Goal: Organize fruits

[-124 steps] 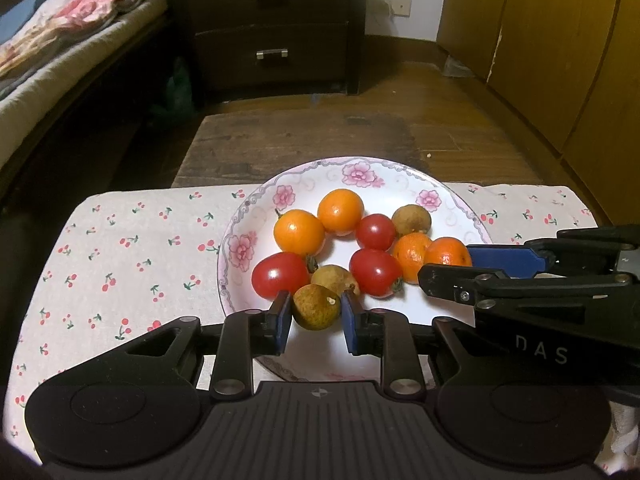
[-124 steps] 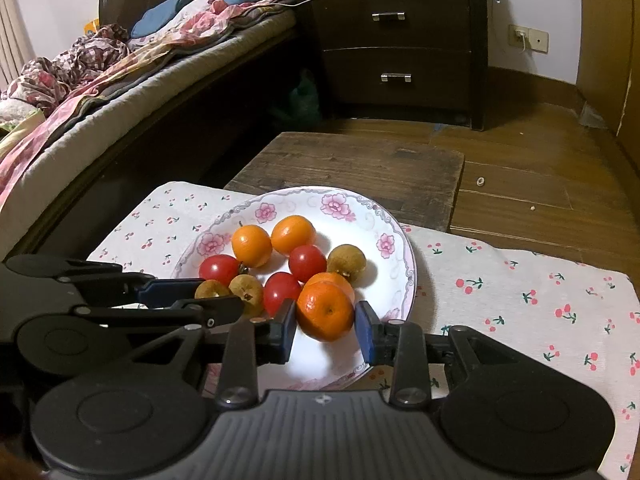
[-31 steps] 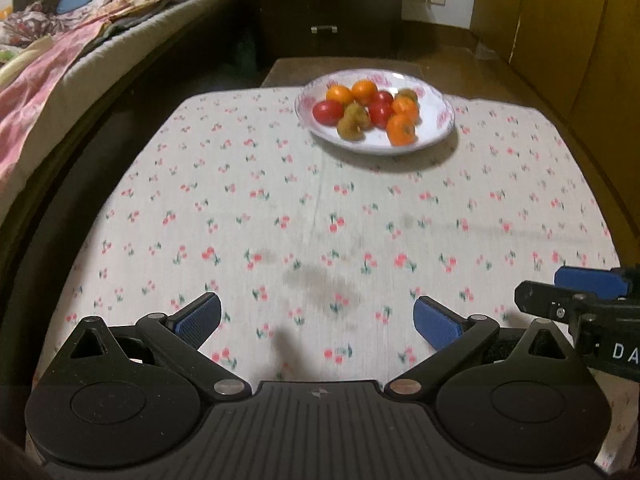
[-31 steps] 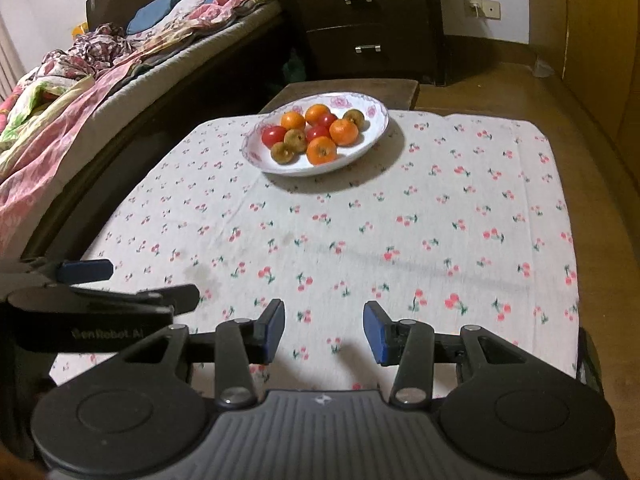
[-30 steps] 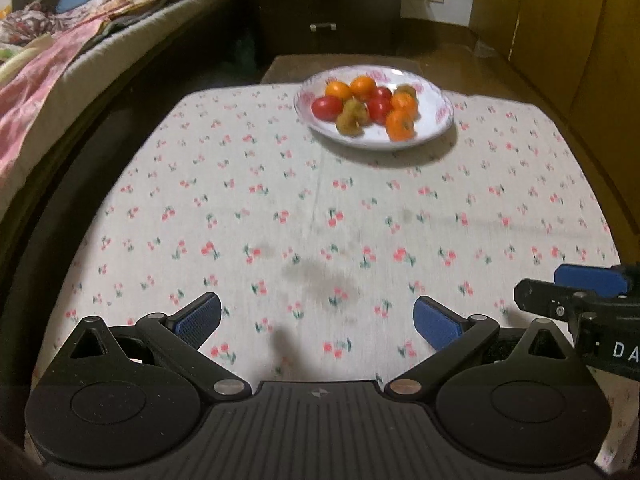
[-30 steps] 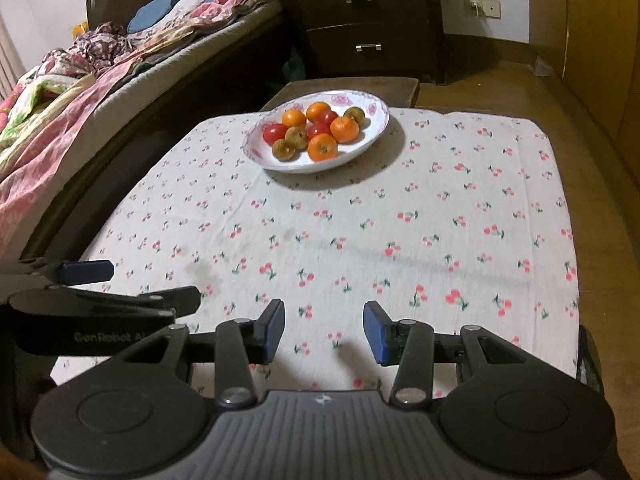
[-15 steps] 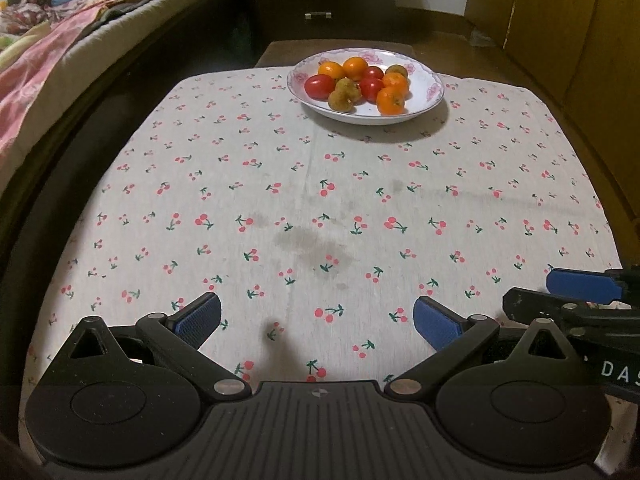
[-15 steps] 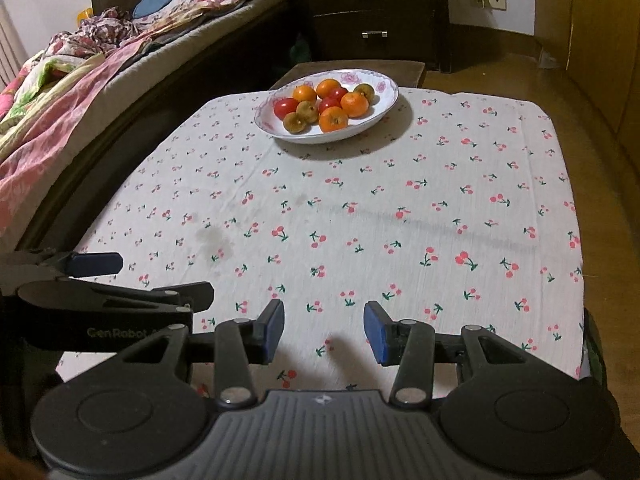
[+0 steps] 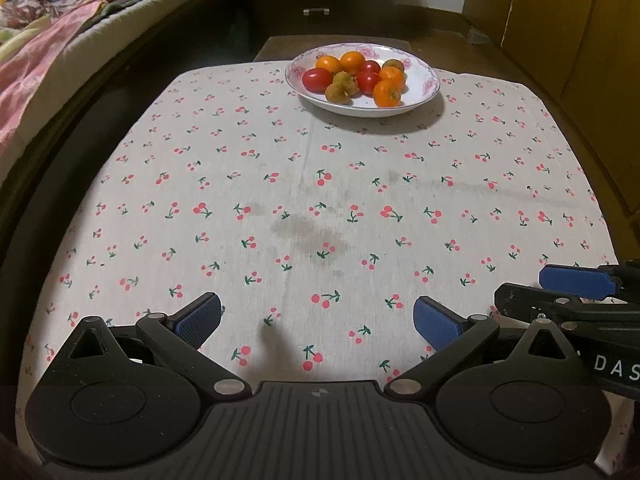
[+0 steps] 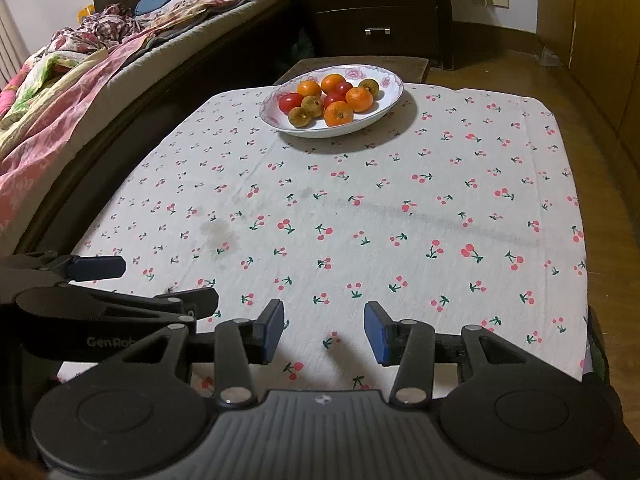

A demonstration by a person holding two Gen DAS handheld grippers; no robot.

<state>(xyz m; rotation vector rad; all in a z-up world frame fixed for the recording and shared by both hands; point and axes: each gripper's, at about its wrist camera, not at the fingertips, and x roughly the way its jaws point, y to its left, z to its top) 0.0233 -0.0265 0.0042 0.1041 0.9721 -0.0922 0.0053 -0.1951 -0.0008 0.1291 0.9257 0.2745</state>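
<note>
Item: plate (image 9: 424, 98) of fruit (image 9: 360, 78), far end of cloth (image 9: 320, 200).
Your left claw (image 9: 316, 320) and right claw (image 10: 324, 330) gape empty, well short of plate; a hasty reach could scatter fruit.

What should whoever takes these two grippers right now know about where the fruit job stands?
Left gripper: jaws wide open, nothing between them, over the near end of the cherry-print cloth.
Right gripper: jaws apart, nothing between them, beside the left one.
Fruit: oranges, red tomatoes and brownish-green fruits all sit together in the floral plate at the table's far end.
Done: every fruit in view is in the plate; none lies on the cloth.
Left: likely nothing; check that no fruit remains out of view.
</note>
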